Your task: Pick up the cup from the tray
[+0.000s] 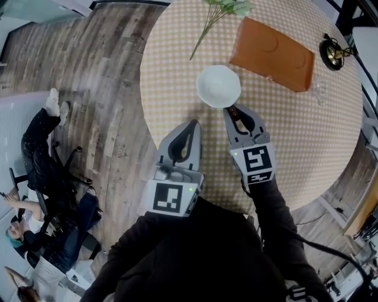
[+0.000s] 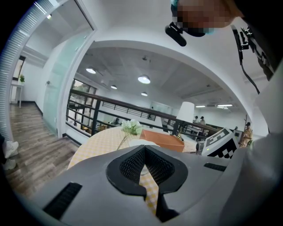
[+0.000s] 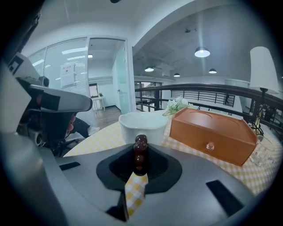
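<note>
Right gripper (image 1: 230,110) angled down, fingers pinching dark beaded object (image 3: 140,153); left gripper (image 1: 194,123) fingers closed, empty

"What is the dark beaded thing (image 3: 140,152) in the right gripper (image 1: 232,112)?"

"Too small to tell. Its lower end is hidden between the jaws."

"And the flowers (image 1: 227,7)?"

"Cut off by the head view's top edge. The left gripper (image 2: 144,149) hides most of the bowl (image 2: 142,142) in its own view. The clear glass (image 1: 319,91) near the right edge of the surface (image 1: 177,88) is a faint blur."
</note>
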The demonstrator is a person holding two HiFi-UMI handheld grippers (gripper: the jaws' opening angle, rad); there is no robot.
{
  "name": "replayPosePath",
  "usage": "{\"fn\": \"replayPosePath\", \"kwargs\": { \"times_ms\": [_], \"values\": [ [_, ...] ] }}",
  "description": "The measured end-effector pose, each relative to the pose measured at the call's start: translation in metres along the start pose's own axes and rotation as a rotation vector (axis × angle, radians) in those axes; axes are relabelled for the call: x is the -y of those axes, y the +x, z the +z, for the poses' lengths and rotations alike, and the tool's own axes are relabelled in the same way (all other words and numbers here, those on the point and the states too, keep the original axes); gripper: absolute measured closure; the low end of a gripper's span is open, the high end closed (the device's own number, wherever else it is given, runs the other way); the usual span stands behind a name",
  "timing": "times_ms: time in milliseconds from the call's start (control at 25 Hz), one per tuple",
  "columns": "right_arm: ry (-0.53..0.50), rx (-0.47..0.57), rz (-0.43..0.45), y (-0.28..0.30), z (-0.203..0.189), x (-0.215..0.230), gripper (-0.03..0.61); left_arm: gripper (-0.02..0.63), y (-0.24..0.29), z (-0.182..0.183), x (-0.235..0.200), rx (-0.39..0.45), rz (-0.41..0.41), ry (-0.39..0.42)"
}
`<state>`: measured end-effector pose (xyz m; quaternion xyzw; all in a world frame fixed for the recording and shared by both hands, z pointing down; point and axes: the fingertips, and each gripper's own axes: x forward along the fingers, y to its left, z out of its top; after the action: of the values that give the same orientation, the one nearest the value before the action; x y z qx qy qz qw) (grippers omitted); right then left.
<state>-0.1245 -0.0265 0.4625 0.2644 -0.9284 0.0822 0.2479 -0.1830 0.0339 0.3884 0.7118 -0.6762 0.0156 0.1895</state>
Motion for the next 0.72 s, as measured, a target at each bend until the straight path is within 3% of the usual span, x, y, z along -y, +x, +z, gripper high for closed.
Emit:
{"fn": "replayPosePath", "kwargs": {
  "times_ms": [480,720],
  "values": [
    [-0.072,0.009,-0.003,0.002,-0.008,-0.003,0.541,0.607,0.0,-0.008,-0.005,-0.058,0.006,0.003],
    [-0.091,-0.008,-0.023,0.003,-0.017,-0.004,0.541,0.607,0.003,0.001,0.0,-0.01,-0.012,-0.007]
  ]
}}
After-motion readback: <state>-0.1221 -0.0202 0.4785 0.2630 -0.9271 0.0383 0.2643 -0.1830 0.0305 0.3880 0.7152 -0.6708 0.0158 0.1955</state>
